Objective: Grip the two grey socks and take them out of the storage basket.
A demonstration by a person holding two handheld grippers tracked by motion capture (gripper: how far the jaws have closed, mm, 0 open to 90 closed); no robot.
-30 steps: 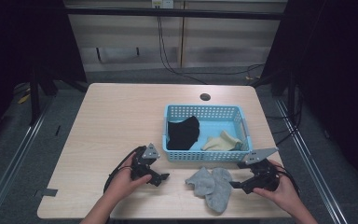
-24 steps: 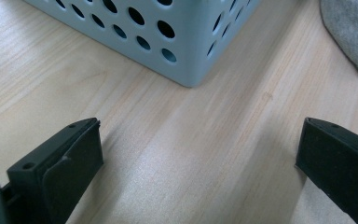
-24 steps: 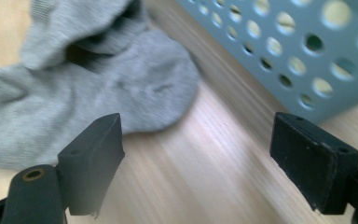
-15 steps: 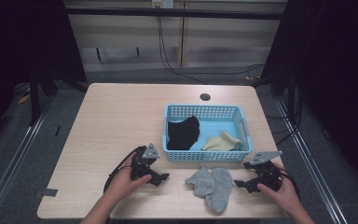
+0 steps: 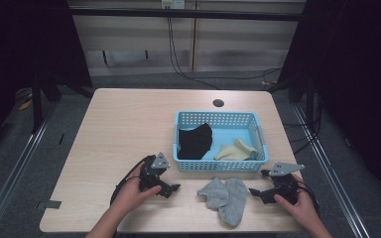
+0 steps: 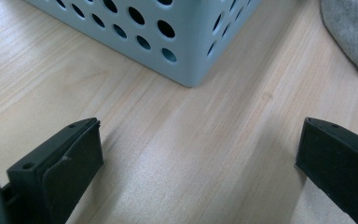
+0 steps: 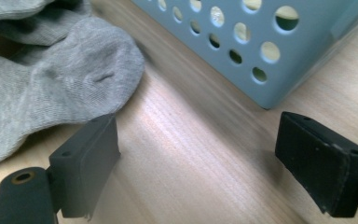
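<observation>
- Right gripper view: your right tongs (image 7: 198, 158) have just been opening, nothing between them; swing toward 10 o'clock onto the grey socks (image 7: 51, 84).
- Left tongs (image 6: 198, 163) stand apart, idle on the tabletop (image 5: 124, 124).

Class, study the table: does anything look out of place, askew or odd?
The grey socks lie in a loose heap on the table, outside the blue basket where a black garment and a cream one already sit. Nothing looks spilled or damaged.
</observation>
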